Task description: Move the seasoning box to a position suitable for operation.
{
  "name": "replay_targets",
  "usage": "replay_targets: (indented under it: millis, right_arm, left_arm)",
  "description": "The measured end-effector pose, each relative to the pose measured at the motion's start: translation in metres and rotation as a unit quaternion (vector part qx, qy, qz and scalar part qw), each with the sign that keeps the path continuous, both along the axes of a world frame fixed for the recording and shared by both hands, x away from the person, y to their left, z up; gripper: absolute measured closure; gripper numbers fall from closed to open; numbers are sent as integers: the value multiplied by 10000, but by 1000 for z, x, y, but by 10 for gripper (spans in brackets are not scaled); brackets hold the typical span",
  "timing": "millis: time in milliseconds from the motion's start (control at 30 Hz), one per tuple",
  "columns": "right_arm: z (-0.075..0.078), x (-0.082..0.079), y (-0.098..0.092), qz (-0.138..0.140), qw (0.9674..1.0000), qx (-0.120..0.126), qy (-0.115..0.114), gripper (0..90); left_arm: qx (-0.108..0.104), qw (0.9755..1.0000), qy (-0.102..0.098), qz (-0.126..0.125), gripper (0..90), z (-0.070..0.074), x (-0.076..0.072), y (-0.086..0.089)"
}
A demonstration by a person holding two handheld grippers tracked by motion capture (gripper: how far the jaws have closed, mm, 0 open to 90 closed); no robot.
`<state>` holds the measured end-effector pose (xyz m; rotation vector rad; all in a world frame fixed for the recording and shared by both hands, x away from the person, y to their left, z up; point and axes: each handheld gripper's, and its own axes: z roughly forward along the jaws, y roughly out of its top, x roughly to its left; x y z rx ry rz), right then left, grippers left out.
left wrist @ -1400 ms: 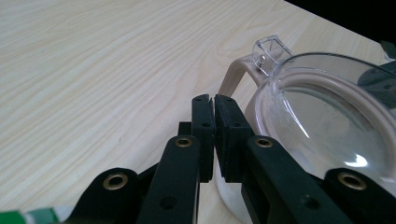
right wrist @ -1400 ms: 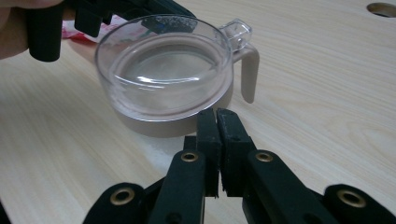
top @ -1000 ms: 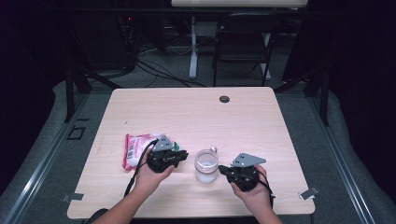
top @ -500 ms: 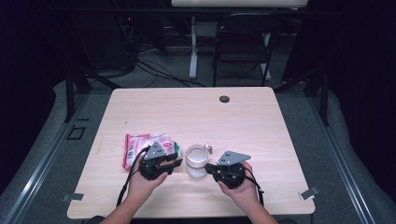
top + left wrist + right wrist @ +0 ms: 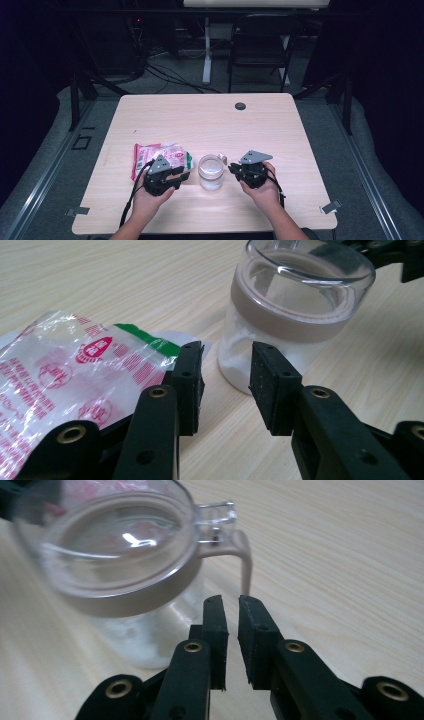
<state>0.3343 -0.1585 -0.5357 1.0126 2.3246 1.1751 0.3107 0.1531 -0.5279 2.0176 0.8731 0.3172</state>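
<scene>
High view: my left gripper (image 5: pixel 181 176) and right gripper (image 5: pixel 233 169) flank the jar (image 5: pixel 210 171) near the wooden table's (image 5: pixel 210 120) front edge; the bag (image 5: pixel 159 155) lies just left of it.

Left gripper view: my jaws have just been opening, nothing between them; crinkled clear printed bag, white powder in the jar.

Right gripper view: my jaws have just been opening, a narrow empty gap; the glass jar's tan seal and wire clasp (image 5: pixel 217 517)

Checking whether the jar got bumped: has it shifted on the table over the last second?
No. In the high view the jar sits at the same spot beside the packet and below the table's round cap.
</scene>
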Motion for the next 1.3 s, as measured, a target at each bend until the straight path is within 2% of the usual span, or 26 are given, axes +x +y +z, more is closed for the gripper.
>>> replay_targets:
  millis: [300, 400, 600, 667, 900, 1000, 1067, 1300]
  right_arm:
    - [-19, 33, 12, -17, 9991, 3, 426, 769]
    - [-24, 41, 20, -15, 9988, -52, 481, 768]
    - [-26, 48, 25, -80, 9981, -108, 599, 818]
    - [-26, 51, 25, -73, 9978, -46, 663, 817]
    - [-24, 48, 28, -100, 9981, -245, 565, 839]
    - [-23, 44, 27, -188, 9978, -377, 508, 845]
    - [-23, 41, 26, -268, 9976, -382, 502, 842]
    - [-22, 26, 18, -437, 9969, -479, 441, 832]
  left_arm:
    - [-12, 9997, 20, 250, 662, -2, -11, 14]
    - [-1, 9995, -5, 318, 658, -3, -15, 18]
    - [9, 9992, -42, 402, 658, -4, -21, 22]
    - [12, 9992, -24, 396, 658, -5, -22, 22]
    - [125, 9996, -44, 265, 646, -6, -23, 14]
    - [152, 9997, -95, 167, 640, -6, -22, 9]
    - [161, 9998, -104, 91, 632, -6, -20, 5]
    - [36, 9997, -119, -207, 591, -4, -15, -11]
